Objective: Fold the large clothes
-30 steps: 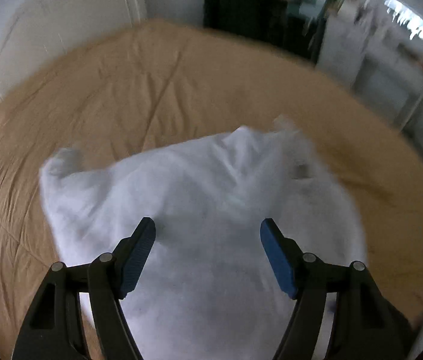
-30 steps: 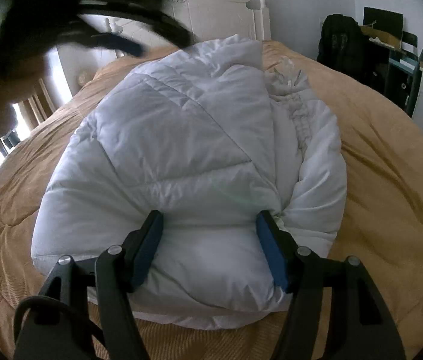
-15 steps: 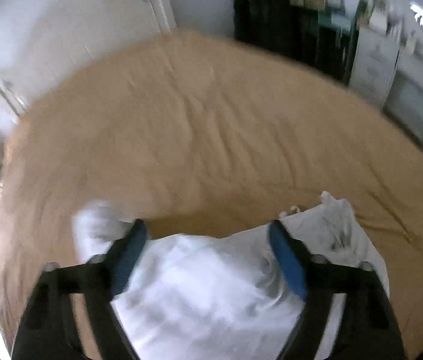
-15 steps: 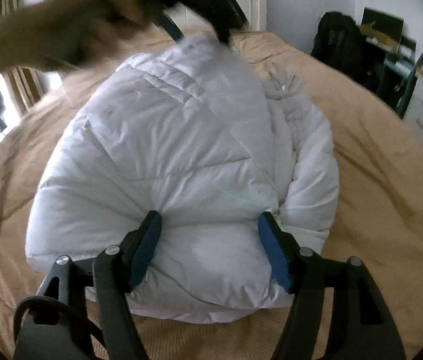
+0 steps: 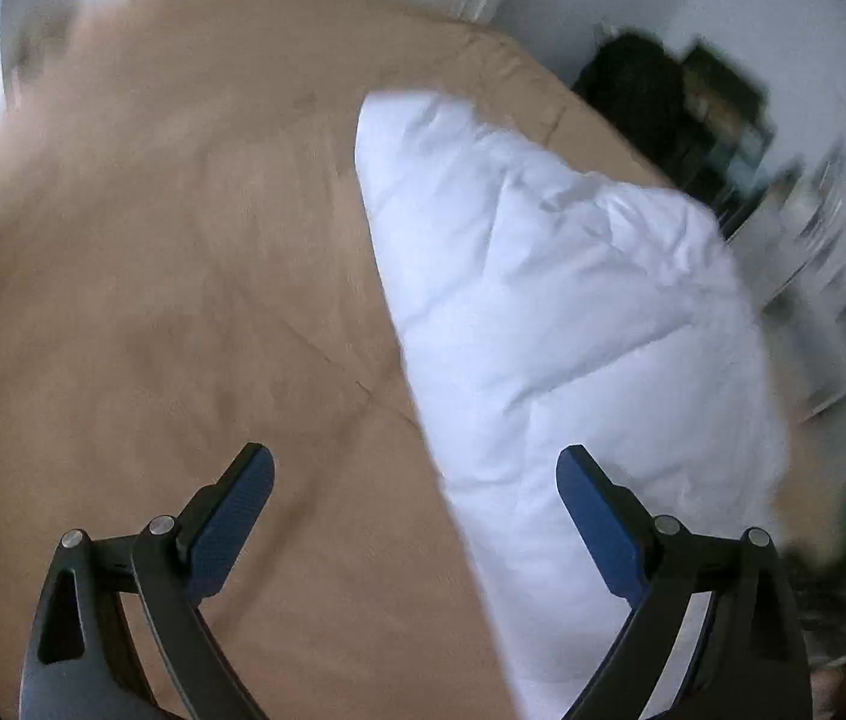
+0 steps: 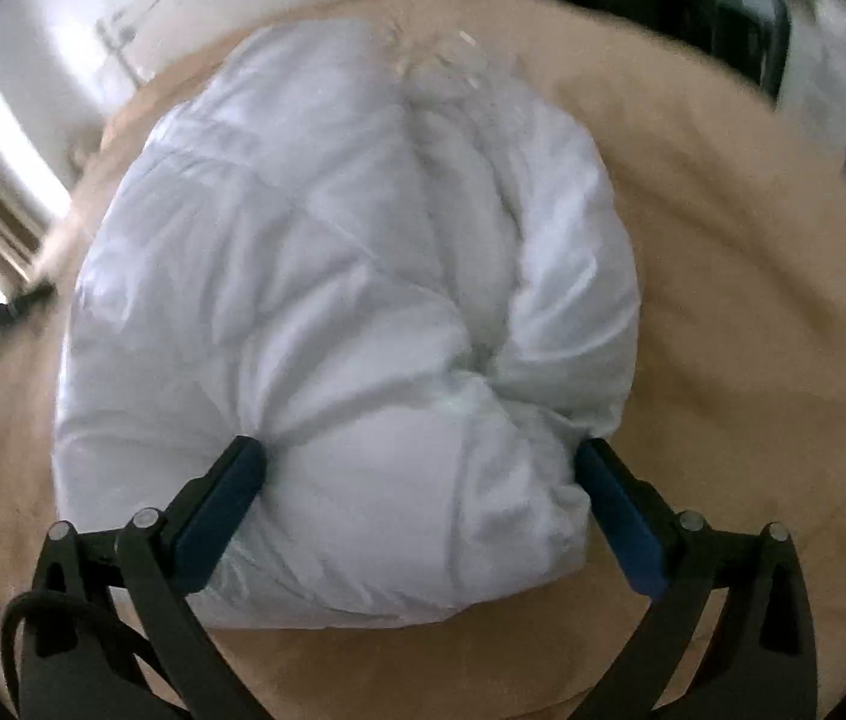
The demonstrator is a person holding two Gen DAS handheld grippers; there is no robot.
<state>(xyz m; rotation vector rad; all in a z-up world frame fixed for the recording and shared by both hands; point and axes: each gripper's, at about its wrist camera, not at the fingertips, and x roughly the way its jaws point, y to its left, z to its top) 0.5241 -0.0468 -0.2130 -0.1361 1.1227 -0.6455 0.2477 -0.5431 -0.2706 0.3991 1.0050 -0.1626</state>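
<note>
A: Left wrist view, item one: left tool (image 5: 414, 480), jaws spread wide, having just been opening; nothing pinched. One blue pad hangs over the tan bedcover (image 5: 153, 300), the other over the edge of the white puffer jacket (image 5: 573, 312). Whether that pad touches the fabric cannot be told; the frame is smeared.

B: Location of the garment?

A: On the bed, right of the frame's centre, lying as a long padded bundle. Dark furniture (image 5: 663, 96) stands beyond the bed's far corner.

B: Right wrist view?

A: Item two: right tool (image 6: 420, 468), jaws also spread as wide as they go, having just been opening. The same jacket (image 6: 333, 300) bulges between the pads, which sit at its near flanks. It reads as released rather than gripped. The jacket is bunched in a rounded, folded mound on the bedcover (image 6: 753, 360), with a twisted knot of fabric near the middle.

B: Risks on file?

A: Judged only: the filling is springy, so with both tools let go the fold may puff open. The slick shell could slip off a pad on any fresh grab, and a pinch of the top layer alone would drag the bundle askew.
</note>
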